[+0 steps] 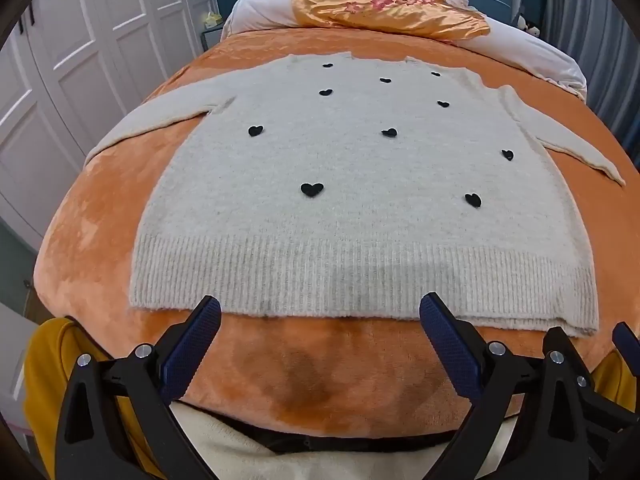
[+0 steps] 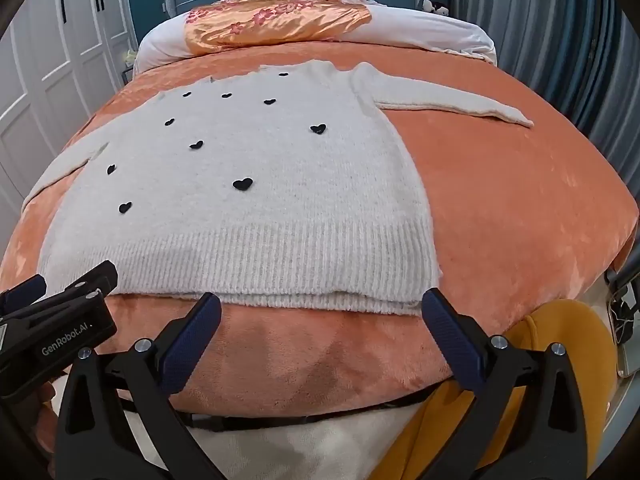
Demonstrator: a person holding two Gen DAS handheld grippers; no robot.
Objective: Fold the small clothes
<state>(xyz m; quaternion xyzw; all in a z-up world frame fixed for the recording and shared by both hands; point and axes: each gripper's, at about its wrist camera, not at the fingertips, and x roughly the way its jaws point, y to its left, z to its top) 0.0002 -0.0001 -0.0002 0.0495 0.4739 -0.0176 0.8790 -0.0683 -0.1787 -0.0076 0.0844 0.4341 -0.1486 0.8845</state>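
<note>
A pale grey knit sweater with small black hearts lies flat on the orange blanket, sleeves spread to both sides, ribbed hem nearest me. It also shows in the right wrist view. My left gripper is open and empty, fingertips just short of the hem's middle-left. My right gripper is open and empty, just short of the hem's right part. The left gripper's body shows at the lower left of the right wrist view.
An orange satin pillow with pink flowers lies on white bedding at the head of the bed. White wardrobe doors stand on the left. Grey curtains hang on the right. A yellow garment sits at the bed's near edge.
</note>
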